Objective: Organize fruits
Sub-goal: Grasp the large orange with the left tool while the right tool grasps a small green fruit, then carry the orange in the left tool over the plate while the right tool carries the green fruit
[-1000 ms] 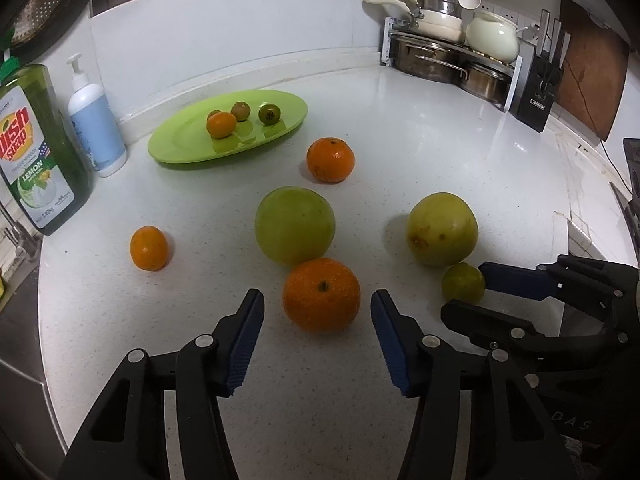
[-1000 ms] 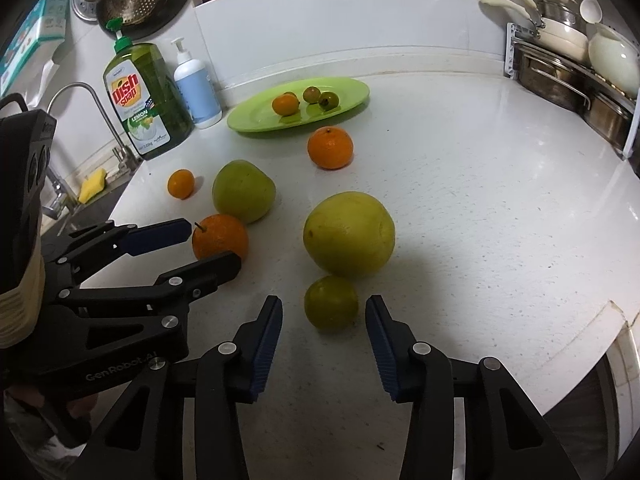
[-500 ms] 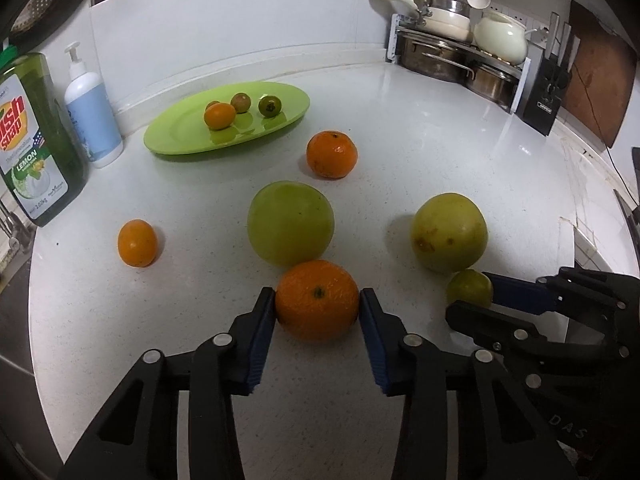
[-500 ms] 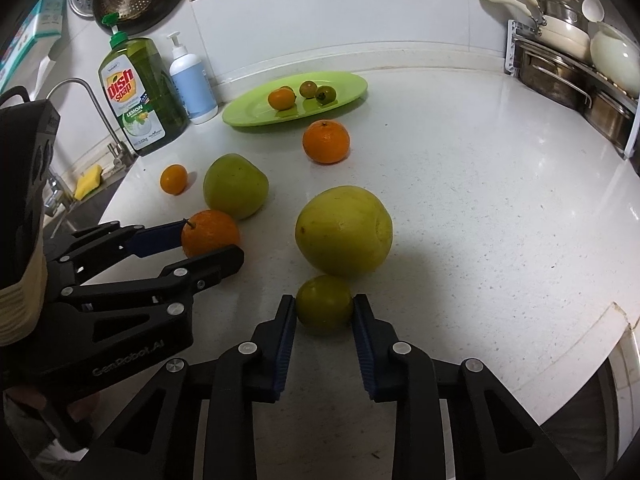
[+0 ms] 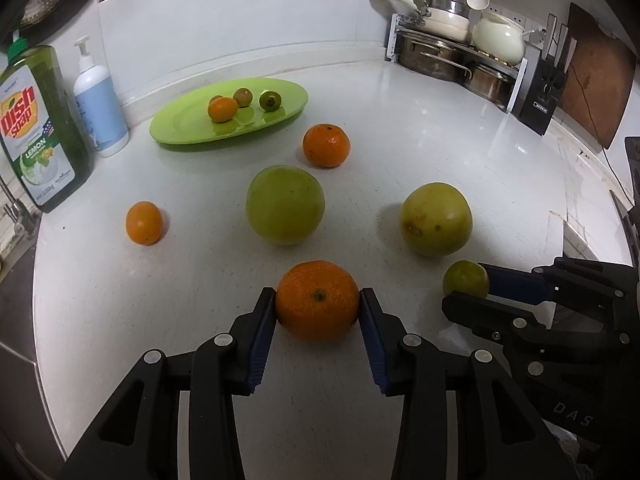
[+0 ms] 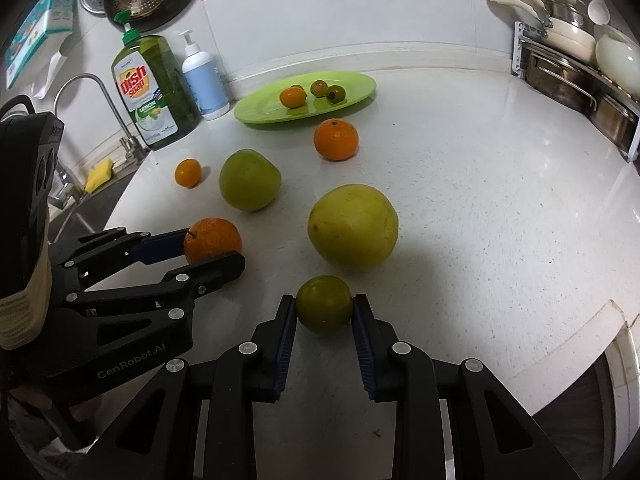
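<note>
Blue-padded fingers [image 5: 262, 332] of your left gripper [image 5: 318, 320] clench the big orange [image 5: 318, 300] at its widest girth, so it won't squirt free. Your right gripper [image 6: 324, 322] likewise pinches the small green fruit [image 6: 324, 309] square across the middle. Both fruits look to be resting on the white desk [image 6: 480, 208], not lifted. Beyond: two large green fruits, another orange, a small orange, loose. Green plate [image 5: 180, 120] at the back, holding small fruit, is likely your drop point.
</note>
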Demonstrator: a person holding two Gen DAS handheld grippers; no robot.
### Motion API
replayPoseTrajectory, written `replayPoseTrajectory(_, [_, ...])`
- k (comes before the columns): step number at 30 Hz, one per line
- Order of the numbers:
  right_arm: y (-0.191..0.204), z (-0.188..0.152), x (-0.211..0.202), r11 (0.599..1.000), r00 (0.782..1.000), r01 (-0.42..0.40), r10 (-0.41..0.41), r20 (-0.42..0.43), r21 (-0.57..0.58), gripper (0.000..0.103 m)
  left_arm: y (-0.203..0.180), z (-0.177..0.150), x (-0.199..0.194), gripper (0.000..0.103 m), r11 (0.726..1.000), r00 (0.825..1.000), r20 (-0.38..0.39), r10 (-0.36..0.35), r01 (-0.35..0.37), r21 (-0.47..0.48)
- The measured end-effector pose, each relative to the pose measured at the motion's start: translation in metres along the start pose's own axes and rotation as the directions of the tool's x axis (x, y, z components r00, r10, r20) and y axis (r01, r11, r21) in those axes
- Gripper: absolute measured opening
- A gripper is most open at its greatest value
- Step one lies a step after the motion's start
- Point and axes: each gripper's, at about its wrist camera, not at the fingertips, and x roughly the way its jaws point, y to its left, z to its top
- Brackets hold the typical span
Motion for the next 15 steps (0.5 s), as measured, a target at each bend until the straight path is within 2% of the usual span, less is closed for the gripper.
replayPoseTrajectory(15, [0.012,0.013,-0.022,0.994,0.998,-0.064,0.066,0.017,-0.093,0.03,-0.001,0.0,-0.03,0.041,0.996,0.998,0.037,0.051,-0.049,-0.072])
